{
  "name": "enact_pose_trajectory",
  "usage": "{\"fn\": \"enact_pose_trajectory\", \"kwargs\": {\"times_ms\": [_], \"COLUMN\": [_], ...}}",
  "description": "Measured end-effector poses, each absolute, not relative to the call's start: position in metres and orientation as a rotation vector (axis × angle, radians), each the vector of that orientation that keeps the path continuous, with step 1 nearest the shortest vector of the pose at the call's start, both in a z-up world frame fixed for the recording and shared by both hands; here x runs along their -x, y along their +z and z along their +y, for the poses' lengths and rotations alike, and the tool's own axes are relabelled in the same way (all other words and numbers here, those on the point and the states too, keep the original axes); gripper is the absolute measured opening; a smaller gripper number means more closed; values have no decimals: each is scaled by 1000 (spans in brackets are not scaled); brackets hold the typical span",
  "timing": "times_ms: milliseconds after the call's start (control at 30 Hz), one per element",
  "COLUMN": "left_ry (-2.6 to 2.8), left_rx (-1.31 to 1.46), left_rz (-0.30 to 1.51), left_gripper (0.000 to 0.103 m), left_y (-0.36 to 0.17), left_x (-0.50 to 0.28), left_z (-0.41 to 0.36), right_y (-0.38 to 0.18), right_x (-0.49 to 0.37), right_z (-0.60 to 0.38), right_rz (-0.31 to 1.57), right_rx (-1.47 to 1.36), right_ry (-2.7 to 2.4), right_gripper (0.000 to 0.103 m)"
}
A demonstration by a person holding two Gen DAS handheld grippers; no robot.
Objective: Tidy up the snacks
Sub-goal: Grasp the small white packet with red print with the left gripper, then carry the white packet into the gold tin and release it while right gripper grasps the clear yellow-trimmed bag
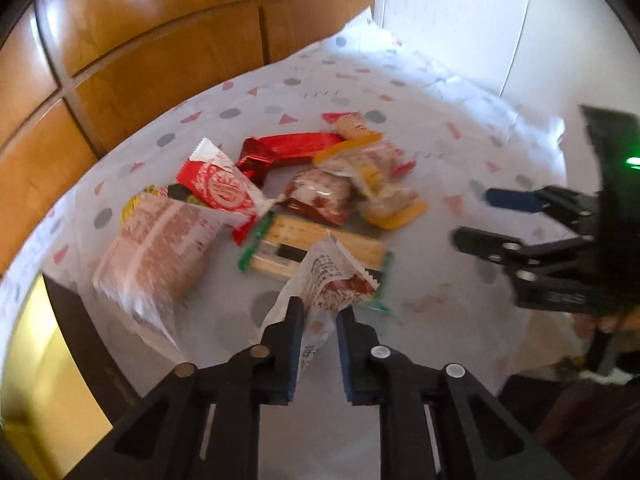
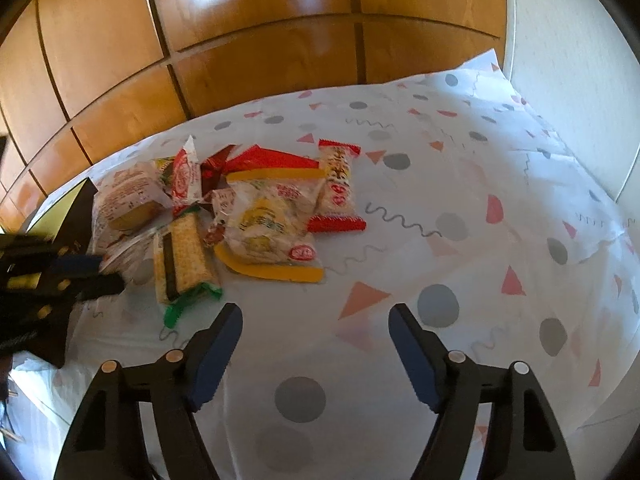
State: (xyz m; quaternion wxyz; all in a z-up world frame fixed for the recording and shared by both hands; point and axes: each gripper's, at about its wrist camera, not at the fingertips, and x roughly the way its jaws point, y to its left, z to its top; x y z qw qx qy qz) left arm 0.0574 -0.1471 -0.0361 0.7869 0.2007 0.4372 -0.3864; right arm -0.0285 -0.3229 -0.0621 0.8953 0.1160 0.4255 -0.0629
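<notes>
My left gripper [image 1: 318, 314] has pinched down on the near end of a small white-and-red sachet [image 1: 336, 280], its pads nipping the crinkled wrapper while the far end lies over the green-ended cracker pack [image 1: 312, 246]. My right gripper [image 2: 316, 316] stands wide apart with nothing between its fingers, hovering over bare patterned cloth [image 2: 460, 208] just to the near right of the pile. The snacks sit in a loose heap on the left of the cloth: a big pale cake packet [image 1: 156, 248] at the far left, a red-and-white round-logo packet [image 1: 224, 188], a shiny red foil wrapper [image 1: 288, 148], a yellow-edged clear bag [image 2: 268, 224] and a red-ended biscuit bar [image 2: 338, 184] on the right edge. I judge the step in hand is lifting this sachet clear. The hold is on thin film only, so I should raise it slowly and straight up, watching that it does not drag the cracker pack along, then carry it to open cloth on the right.
</notes>
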Motion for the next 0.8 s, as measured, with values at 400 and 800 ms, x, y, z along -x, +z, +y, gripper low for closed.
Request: {"fn": "enact_pose_trajectory", "kwargs": {"times_ms": [400, 800], "left_ry": [-757, -759], "left_rx": [-90, 43], "left_rz": [920, 891], "left_gripper": [14, 13], "left_y": [-31, -20], "left_x": [-15, -12], "left_z": [-108, -86], "right_y": [-83, -64], "right_x": [25, -35], "right_z": [-331, -329], "right_rz": [949, 952], "right_rx": [-303, -440], "right_ry": [-102, 6], "right_gripper": [83, 72]}}
